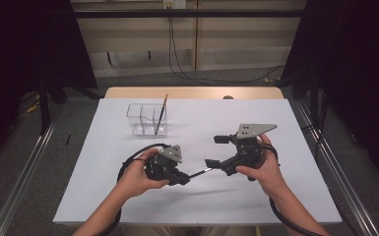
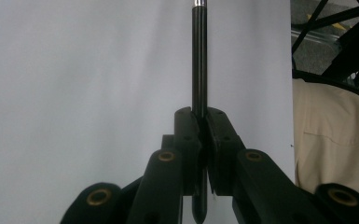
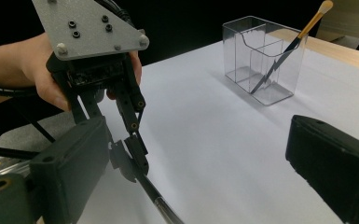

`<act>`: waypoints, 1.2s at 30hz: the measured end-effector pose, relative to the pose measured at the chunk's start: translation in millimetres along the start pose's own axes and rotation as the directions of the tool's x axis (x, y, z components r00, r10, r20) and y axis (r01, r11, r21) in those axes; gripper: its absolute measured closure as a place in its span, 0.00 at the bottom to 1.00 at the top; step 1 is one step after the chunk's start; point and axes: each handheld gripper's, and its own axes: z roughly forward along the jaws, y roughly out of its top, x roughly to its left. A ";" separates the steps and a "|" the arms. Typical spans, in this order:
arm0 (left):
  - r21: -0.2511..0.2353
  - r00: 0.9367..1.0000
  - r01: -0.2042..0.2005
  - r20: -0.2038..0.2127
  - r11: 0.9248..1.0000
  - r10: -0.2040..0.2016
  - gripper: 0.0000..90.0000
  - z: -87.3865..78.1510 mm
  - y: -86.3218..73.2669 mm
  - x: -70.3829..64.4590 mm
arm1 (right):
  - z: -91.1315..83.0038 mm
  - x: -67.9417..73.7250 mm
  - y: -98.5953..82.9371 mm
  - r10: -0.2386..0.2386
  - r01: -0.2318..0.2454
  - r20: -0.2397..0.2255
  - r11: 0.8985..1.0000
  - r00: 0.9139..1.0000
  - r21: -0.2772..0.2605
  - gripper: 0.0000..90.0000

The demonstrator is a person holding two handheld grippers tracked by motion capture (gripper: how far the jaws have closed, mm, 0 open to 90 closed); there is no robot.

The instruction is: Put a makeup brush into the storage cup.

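Bright even overhead light on the white table, dark surroundings left and right, soft shadows under the hands, faint glare on the clear organizer, near jaws blurred in both gripper views, slight softness overall

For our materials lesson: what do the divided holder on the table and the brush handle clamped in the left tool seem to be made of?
Divided holder: probably clear acrylic, see-through with glossy edges. Brush handle: glossy black, perhaps lacquered wood or plastic, with a shiny metal-looking ferrule.
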 end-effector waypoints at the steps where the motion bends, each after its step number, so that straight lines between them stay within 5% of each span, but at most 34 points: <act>1: -0.006 1.000 0.000 -0.001 1.000 0.000 0.94 -0.5 -0.6 0.3 | -0.2 0.0 -0.6 0.001 -0.001 0.000 1.000 1.000 -0.006 0.07; 8: -0.080 1.000 0.027 0.005 0.996 -0.026 0.94 -3.8 -4.5 1.3 | -0.4 0.2 -1.6 0.000 0.000 0.009 1.000 1.000 -0.022 0.07; 13: -0.168 0.999 0.052 0.019 0.984 -0.049 0.94 -6.6 -7.9 3.2 | 0.7 0.1 -3.2 0.000 0.000 0.013 1.000 1.000 -0.022 0.07; 18: -0.268 0.997 0.075 0.023 0.960 -0.072 0.94 -8.0 -11.9 5.3 | 0.8 -0.6 -4.6 0.010 -0.010 0.005 0.999 1.000 -0.041 0.09; 23: -0.396 0.994 0.103 0.019 0.912 -0.104 0.94 -10.4 -14.2 6.9 | 2.0 0.7 -4.2 0.011 -0.011 -0.005 0.998 1.000 -0.057 0.12; 26: -0.436 0.993 0.111 0.026 0.893 -0.111 0.94 -10.4 -14.3 7.4 | 2.7 1.8 -3.9 0.007 -0.007 -0.007 0.997 1.000 -0.074 0.15; 30: -0.461 0.992 0.124 0.040 0.879 -0.119 0.94 -7.3 -12.9 7.2 | 4.0 2.0 -3.6 0.021 -0.022 -0.019 0.997 1.000 -0.079 0.20; 36: -0.470 0.992 0.124 0.046 0.874 -0.116 0.93 -3.4 -10.6 6.9 | 5.3 3.7 -2.9 0.002 -0.005 -0.037 0.997 0.999 -0.076 0.41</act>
